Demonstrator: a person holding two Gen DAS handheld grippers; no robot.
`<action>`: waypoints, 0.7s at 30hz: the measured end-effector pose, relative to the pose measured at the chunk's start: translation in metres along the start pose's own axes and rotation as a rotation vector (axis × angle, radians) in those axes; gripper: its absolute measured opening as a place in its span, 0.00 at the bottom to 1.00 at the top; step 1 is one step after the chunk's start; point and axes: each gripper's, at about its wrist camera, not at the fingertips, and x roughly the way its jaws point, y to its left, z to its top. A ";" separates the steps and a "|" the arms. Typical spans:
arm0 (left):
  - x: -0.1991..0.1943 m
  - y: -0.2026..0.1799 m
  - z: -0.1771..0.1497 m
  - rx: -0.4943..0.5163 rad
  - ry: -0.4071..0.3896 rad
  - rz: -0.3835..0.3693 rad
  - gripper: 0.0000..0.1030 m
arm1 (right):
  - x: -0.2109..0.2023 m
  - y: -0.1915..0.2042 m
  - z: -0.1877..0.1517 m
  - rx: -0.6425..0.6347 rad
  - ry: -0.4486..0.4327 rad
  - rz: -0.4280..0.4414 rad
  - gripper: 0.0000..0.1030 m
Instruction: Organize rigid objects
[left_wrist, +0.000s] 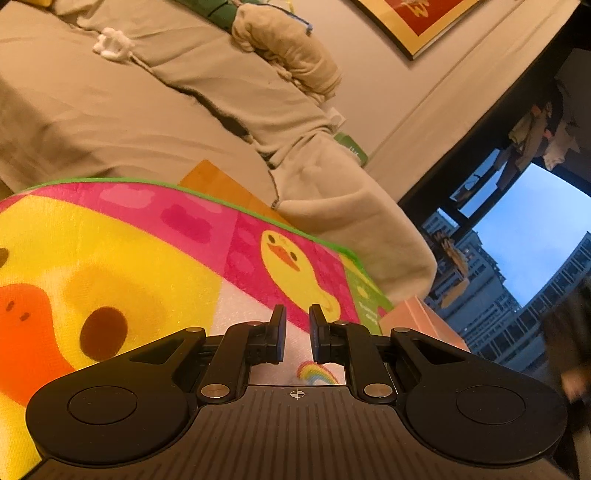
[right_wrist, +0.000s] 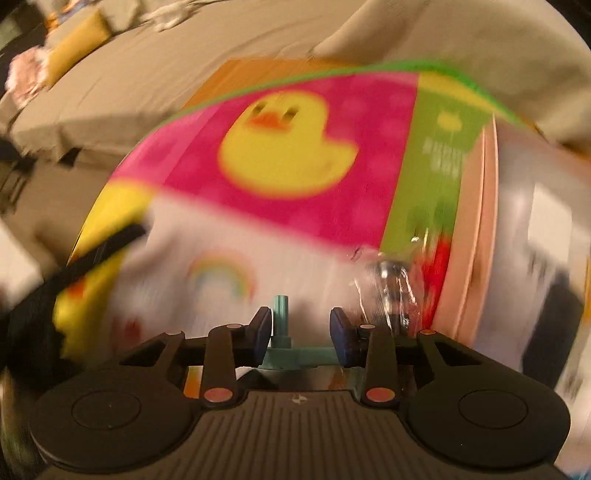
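My right gripper (right_wrist: 300, 334) is shut on a teal plastic piece (right_wrist: 284, 345) with an upright peg, held above the duck play mat (right_wrist: 280, 206). The right wrist view is blurred by motion. A pink box (right_wrist: 469, 236) stands at the right, with a clear plastic-wrapped item (right_wrist: 391, 288) and something red (right_wrist: 439, 262) beside it. My left gripper (left_wrist: 297, 332) hovers low over the same mat (left_wrist: 147, 258), jaws a small gap apart with nothing between them. The pink box's corner (left_wrist: 417, 317) shows to its right.
A beige sofa (left_wrist: 166, 110) with rumpled covers lies behind the mat. An orange board (left_wrist: 225, 184) lies under the mat's far edge. A window (left_wrist: 517, 240) with buildings is at the right. The other gripper (right_wrist: 85, 258) shows dark at the left of the right wrist view.
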 end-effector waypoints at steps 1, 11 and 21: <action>0.001 0.001 0.000 0.000 0.003 0.000 0.14 | -0.007 0.007 -0.015 -0.035 -0.003 0.008 0.31; 0.006 -0.008 -0.003 0.064 0.022 -0.023 0.14 | -0.054 -0.013 -0.128 -0.042 -0.104 -0.113 0.70; 0.115 -0.110 -0.009 0.366 0.340 0.039 0.14 | -0.076 -0.069 -0.183 0.127 -0.298 -0.232 0.75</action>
